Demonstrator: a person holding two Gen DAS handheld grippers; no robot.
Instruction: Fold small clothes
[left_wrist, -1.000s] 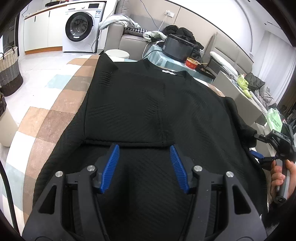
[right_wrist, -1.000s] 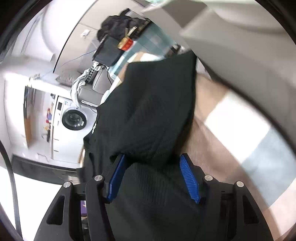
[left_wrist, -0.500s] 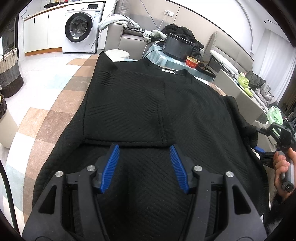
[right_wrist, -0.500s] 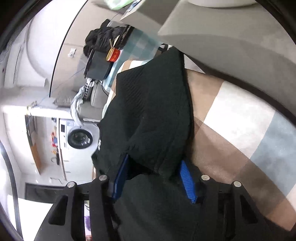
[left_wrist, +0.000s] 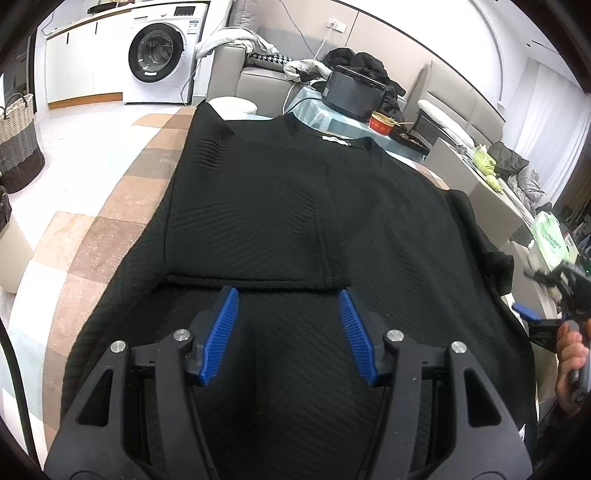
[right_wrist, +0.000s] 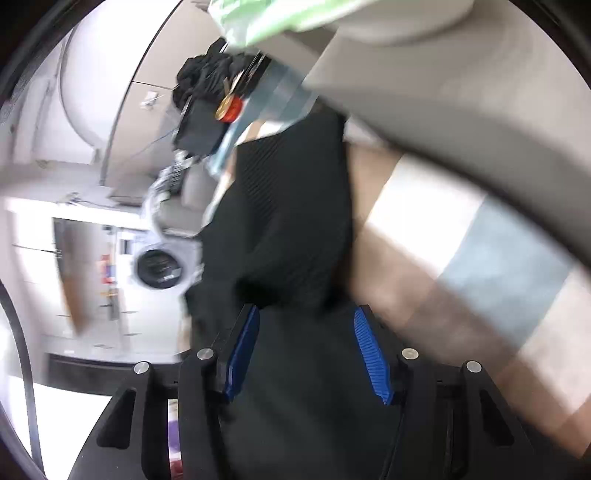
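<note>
The left gripper (left_wrist: 288, 295) hovers with blue jaws apart over the near hem of the black sweater (left_wrist: 295, 206) spread on the checked rug (left_wrist: 85, 240), while at four o'clock the right gripper (right_wrist: 304, 314), blurred, seemingly clamps a bunched sweater edge, a hand (left_wrist: 570, 354) holding it.

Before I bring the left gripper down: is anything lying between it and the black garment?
Nothing visible. The left gripper hangs directly over the black garment, and only the garment's own fabric shows between its blue fingers.
</note>
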